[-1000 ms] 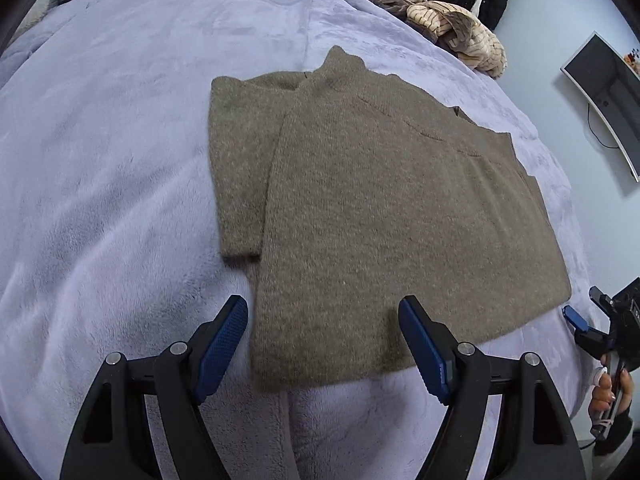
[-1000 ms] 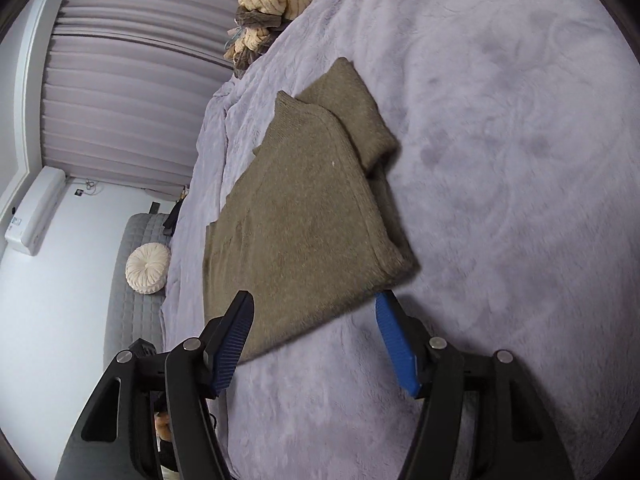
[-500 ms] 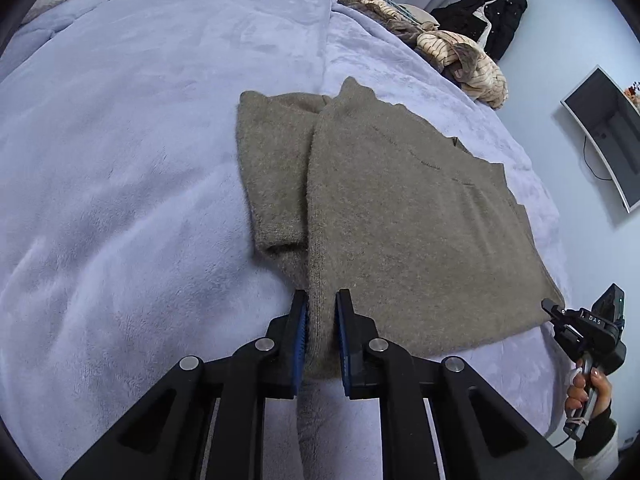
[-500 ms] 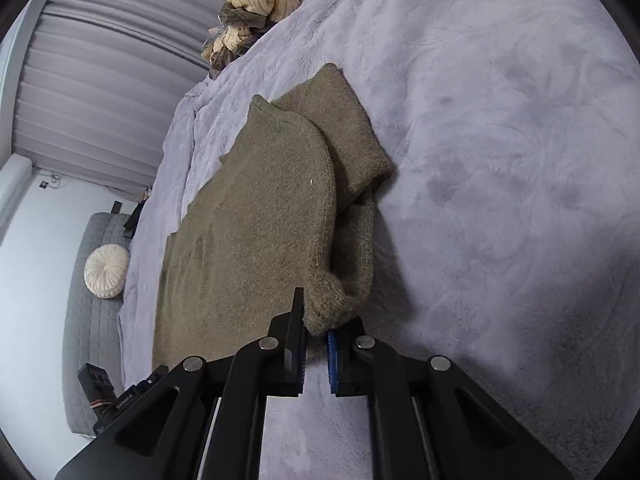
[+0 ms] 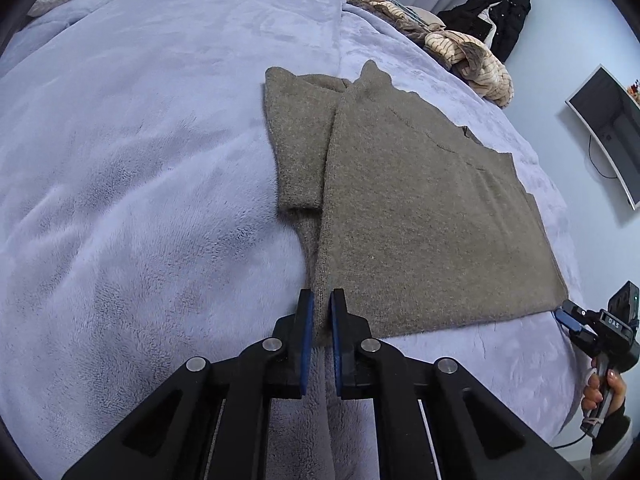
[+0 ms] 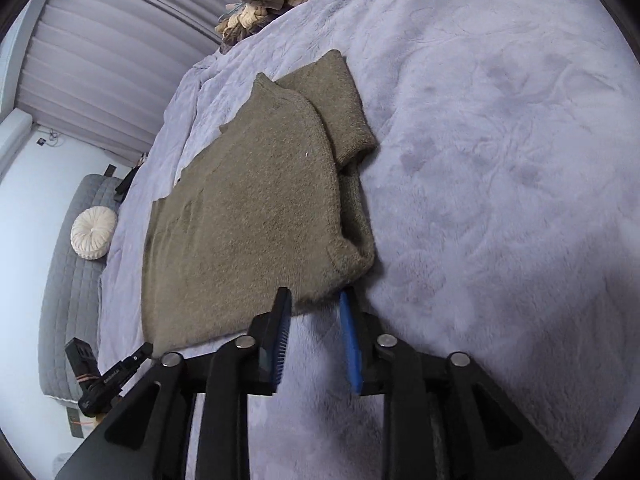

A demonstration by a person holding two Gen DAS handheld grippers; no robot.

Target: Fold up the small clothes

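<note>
Your left tongs [image 5: 318,312] pinch the sweater's [image 5: 420,216] near hem corner on the bed [image 5: 120,160], while your right tongs [image 6: 316,300], jaws just opening, straddle the other corner unpinched.

One short label reads "DAS" — on the right gripper [image 5: 576,322].

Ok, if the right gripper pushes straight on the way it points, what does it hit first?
Most likely the near corner of the sweater: the right gripper, just reopened, stands at its hem. Beyond lies the blanket.
</note>
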